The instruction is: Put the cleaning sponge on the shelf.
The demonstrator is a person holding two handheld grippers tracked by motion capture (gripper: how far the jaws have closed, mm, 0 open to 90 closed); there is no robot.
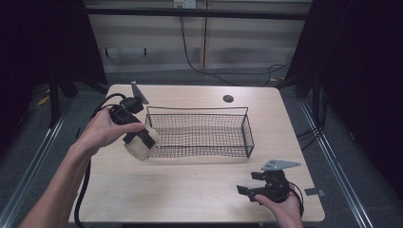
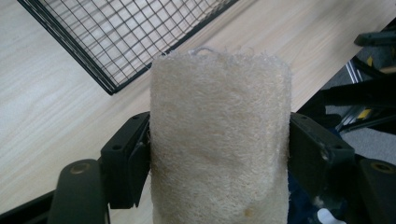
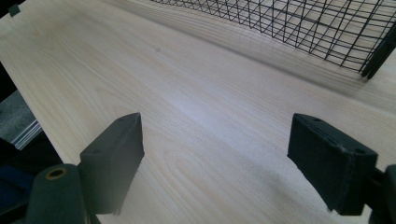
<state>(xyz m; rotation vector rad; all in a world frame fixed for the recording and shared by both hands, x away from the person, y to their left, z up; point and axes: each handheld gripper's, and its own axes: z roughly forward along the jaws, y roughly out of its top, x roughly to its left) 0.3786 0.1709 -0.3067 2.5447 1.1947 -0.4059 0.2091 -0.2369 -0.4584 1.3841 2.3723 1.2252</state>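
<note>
Hands come in from the bottom of the high view, each one holding a gripper over a light wooden table [image 1: 190, 185]. The left gripper [image 1: 141, 140] squeezes a pale loofah sponge [image 1: 137, 149] and holds it up just beside the left end of a black wire basket [image 1: 202, 130]. The right gripper [image 1: 251, 189] sits low near the front right edge of the table, well apart from the basket. In the left gripper view, the loofah sponge [image 2: 219, 140] stands tall between the two black jaws, which press on both its sides, and a basket corner [image 2: 109, 88] lies past it. In the right gripper view, the jaws are spread wide with bare table [image 3: 210, 116] between them, and the basket [image 3: 327, 28] is farther off.
</note>
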